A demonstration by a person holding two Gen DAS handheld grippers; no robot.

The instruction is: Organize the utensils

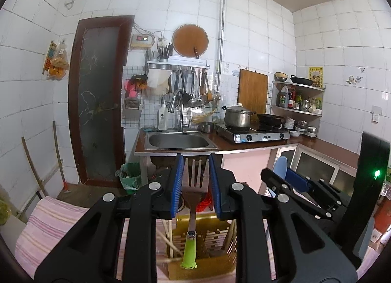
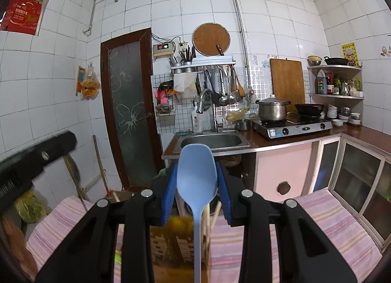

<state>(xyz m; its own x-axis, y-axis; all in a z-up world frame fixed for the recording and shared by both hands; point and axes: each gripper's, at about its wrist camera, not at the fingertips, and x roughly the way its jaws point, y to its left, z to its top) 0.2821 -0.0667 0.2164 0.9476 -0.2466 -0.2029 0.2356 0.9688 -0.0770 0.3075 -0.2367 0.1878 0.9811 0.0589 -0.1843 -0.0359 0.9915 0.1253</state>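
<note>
My left gripper [image 1: 195, 160] is shut on a metal slotted spatula [image 1: 195, 175] whose green handle [image 1: 189, 251] hangs down toward an amber utensil holder [image 1: 202, 241]. Wooden chopsticks [image 1: 168, 241] lean in that holder. In the right wrist view my right gripper [image 2: 196, 168] is shut on the bowl of a light blue spoon [image 2: 196, 175], its handle pointing down over the amber utensil holder [image 2: 176, 234], where chopsticks [image 2: 207, 217] stand. The right gripper [image 1: 293, 180] with the blue spoon shows at the right of the left wrist view. Both utensils are lifted above the holder.
A pink striped cloth [image 1: 48, 229] covers the surface under the holder. Ahead stand a steel sink [image 1: 179, 140], a gas stove [image 1: 254, 133] with a lidded pot [image 1: 238, 115] and a wok, hanging utensils, a corner shelf and a brown glass door [image 1: 100, 102].
</note>
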